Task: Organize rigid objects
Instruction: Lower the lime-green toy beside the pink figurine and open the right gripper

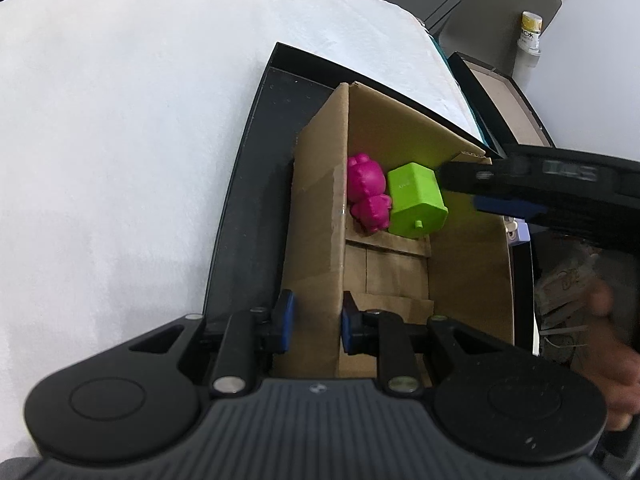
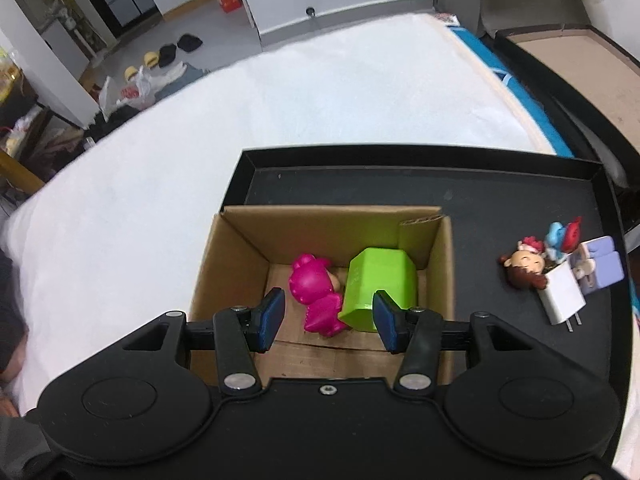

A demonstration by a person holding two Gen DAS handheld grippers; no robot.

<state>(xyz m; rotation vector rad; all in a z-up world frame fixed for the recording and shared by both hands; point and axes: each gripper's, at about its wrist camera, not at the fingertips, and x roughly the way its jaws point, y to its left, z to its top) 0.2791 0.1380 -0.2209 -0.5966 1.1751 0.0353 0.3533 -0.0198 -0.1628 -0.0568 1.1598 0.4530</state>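
While the cardboard box (image 1: 320, 216) wall is clamped between the left gripper (image 1: 316, 322) pads, a pink figure (image 1: 366, 192) and green block (image 1: 416, 204) are seen lying inside, well ahead of the fingers.
From the right wrist, the right gripper (image 2: 326, 318) is held spread and empty above the box (image 2: 236, 264); pink figure (image 2: 314, 294) and green block (image 2: 378, 284) lie touching just beyond its fingertips, with a doll-topped charger (image 2: 560, 298) left on the black tray (image 2: 500, 200) to the right.

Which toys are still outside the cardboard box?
The doll, white charger and purple block sit on the black tray; the pink figure and green block lie inside the box.
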